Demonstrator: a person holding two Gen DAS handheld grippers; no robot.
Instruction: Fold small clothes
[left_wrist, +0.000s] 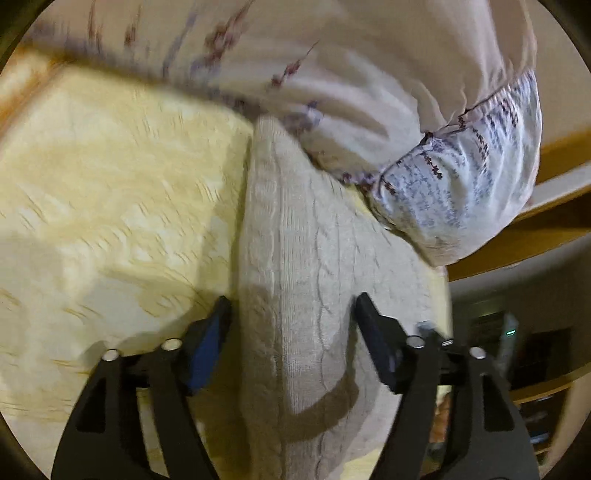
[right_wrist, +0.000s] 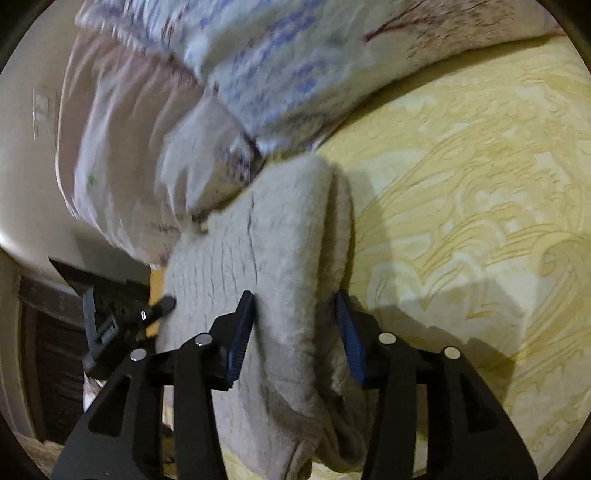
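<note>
1. Slippage is my first worry: my right gripper (right_wrist: 295, 332) has its jaws closed onto a thick, doubled bunch of the cream cable-knit sweater (right_wrist: 258, 251), and a roll that fat could squeeze out sideways if I pull hard.
2. My left gripper (left_wrist: 291, 325) stands with jaws wide apart, straddling the knit (left_wrist: 295, 229) without pinching it. As I judge it, only one side is held, so any lift now would drag the fold crooked.
3. The sweater lies on the yellow patterned bedspread (right_wrist: 461, 184), running away from both grippers, with its far end tucked against the floral quilt (right_wrist: 258, 74).
4. That quilt (left_wrist: 369, 92) is bunched just past the garment and seems to rest on its far edge. Pushing forward could snag the knit under it or tow the quilt along.
5. The bed's edge is near on the quilt side: in the left view the sweater nearly reaches it, with a wooden rail (left_wrist: 554, 229) and dark furniture beyond. Knit sliding that way could fall off.
6. Both views are blurred, so I cannot read the folded layers exactly.
7. Open room lies across the bare bedspread (left_wrist: 110, 184), left in the left view and right in the right view; I would work toward it.
</note>
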